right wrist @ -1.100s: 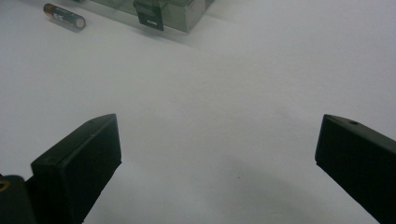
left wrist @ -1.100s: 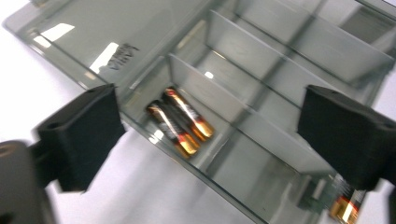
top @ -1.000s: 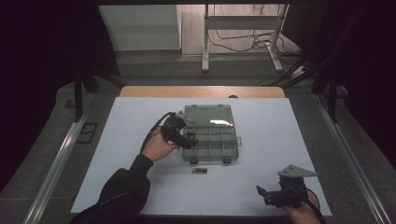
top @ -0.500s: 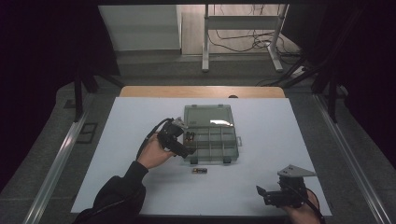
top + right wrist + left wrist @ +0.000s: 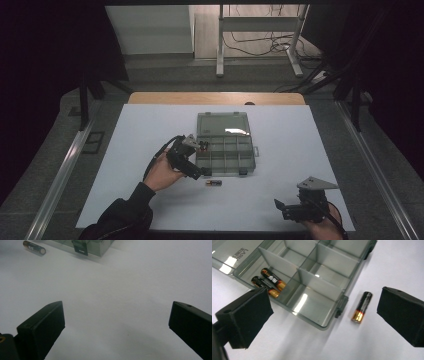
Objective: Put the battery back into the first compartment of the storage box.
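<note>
A clear grey compartment box lies open mid-table, its lid flat behind it. Two black-and-gold batteries rest in one corner compartment of the box. A third battery lies loose on the white table just outside the box's front wall, beside a latch. My left gripper is open over the box's near-left corner, the loose battery close to one jaw. My right gripper hovers open and empty at the table's near right; the battery and a box latch lie far ahead of it.
The white table has bare surface around the box. A wooden strip borders its far edge. Metal rails run along both sides, and a stand with cables is on the floor beyond.
My left gripper has moved down and toward the near edge of the box, closer to the loose battery. The right gripper has stayed in place.
</note>
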Tool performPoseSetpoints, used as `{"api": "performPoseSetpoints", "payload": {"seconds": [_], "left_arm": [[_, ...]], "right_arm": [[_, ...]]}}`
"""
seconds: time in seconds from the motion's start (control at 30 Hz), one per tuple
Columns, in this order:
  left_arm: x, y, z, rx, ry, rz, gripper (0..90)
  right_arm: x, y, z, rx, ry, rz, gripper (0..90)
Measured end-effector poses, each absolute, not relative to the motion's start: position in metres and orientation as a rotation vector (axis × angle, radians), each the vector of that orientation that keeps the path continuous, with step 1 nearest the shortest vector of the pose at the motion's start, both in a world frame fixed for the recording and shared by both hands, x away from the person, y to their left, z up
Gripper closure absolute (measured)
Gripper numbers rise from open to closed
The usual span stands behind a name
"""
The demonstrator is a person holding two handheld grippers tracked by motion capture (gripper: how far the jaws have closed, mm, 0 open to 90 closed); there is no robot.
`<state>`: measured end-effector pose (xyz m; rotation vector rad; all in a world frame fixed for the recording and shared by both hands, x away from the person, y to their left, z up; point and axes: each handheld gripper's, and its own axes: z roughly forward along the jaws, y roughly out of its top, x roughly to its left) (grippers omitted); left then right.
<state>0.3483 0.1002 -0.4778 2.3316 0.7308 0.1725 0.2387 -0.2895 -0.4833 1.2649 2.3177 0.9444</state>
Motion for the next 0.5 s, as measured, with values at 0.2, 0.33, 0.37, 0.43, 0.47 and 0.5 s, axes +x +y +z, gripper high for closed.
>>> {"api": "performPoseSetpoints", "payload": {"seconds": [0.2, 0.33, 0.37, 0.43, 0.47, 0.5], "left_arm": [[0.337, 0.096, -0.479, 2.353, 0.703, 0.150, 0.1], [0.332, 0.092, -0.482, 2.373, 0.693, 0.131, 2.8], [0.330, 0.091, -0.483, 2.378, 0.685, 0.135, 4.0], [0.328, 0.089, -0.484, 2.379, 0.688, 0.140, 9.5], [0.327, 0.088, -0.484, 2.383, 0.684, 0.136, 11.7], [0.326, 0.088, -0.485, 2.385, 0.677, 0.134, 14.6]], "right_arm": [[0.239, -0.290, -0.483, 1.265, 2.317, 0.946, 0.4], [0.238, -0.290, -0.483, 1.262, 2.316, 0.947, 0.4], [0.238, -0.290, -0.483, 1.262, 2.316, 0.947, 0.4], [0.238, -0.290, -0.483, 1.262, 2.316, 0.948, 0.4], [0.238, -0.290, -0.483, 1.262, 2.316, 0.948, 0.4], [0.238, -0.290, -0.483, 1.262, 2.316, 0.948, 0.4]]}}
